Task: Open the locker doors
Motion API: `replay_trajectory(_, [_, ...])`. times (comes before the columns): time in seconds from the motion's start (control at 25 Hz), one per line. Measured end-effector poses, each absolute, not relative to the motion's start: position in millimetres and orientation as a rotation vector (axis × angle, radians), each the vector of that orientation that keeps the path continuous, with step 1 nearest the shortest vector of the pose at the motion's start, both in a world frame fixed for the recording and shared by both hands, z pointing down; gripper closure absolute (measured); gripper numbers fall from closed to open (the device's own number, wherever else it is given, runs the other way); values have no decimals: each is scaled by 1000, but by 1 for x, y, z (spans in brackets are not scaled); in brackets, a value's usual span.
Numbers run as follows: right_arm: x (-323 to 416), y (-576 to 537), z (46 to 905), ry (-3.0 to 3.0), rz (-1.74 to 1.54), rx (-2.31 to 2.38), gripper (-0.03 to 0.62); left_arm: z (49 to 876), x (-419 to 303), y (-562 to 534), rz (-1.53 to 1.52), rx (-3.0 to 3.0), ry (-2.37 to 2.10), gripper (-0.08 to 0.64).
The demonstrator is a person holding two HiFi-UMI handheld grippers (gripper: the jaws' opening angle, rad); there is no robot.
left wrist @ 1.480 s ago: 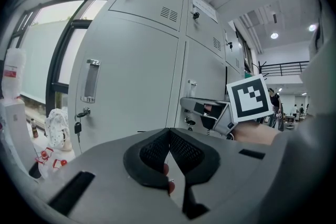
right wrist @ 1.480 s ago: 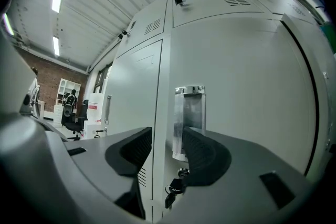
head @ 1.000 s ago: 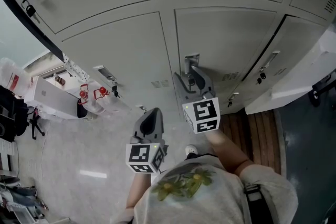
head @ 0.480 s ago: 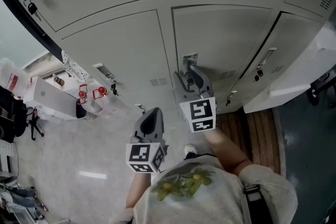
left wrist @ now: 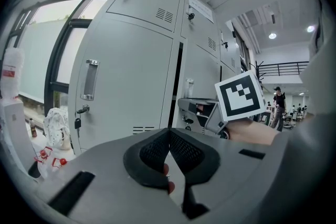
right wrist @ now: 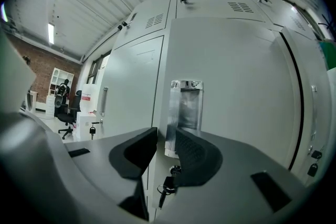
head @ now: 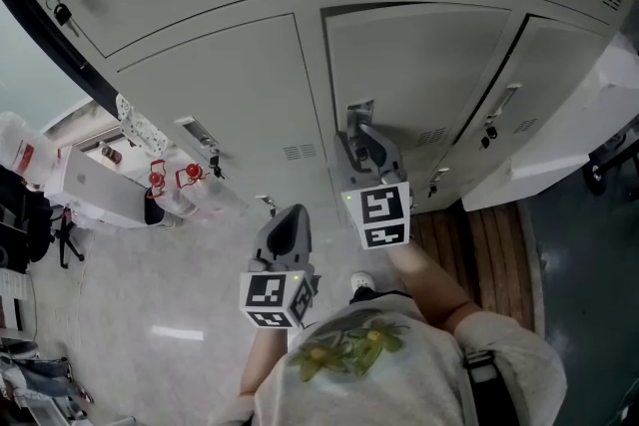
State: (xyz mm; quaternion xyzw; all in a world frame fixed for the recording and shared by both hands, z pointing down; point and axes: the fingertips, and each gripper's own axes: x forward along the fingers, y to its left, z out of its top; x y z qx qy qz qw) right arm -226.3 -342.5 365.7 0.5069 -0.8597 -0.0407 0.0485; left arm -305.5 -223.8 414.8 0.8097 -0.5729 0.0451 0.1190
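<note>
Head view: locker door [head: 429,75] sits at 12 o'clock from me, closed face toward me. Its handle [head: 358,118] is on the door's left edge, long axis running 12 to 6. Right gripper [head: 360,141] is nosed up to the handle. Left gripper [head: 287,216] hangs at 7 o'clock of it, well apart from the lockers.

Left gripper view: fingers together, nothing between them. A neighbouring door [left wrist: 126,86] stands ahead.

Right gripper view: fingers have just been closing, a narrow gap left. The upright handle's left edge is in that gap. I can't tell if the pads touch it. Keys [right wrist: 167,185] hang at 6 o'clock below the handle.
</note>
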Motion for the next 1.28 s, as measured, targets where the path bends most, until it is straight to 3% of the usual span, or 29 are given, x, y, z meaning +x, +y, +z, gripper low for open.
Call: replay_trajectory(1.28, [-206,-296,369,-2730,-24,1465,474,412,-283,-189,126,2423,-1614,529])
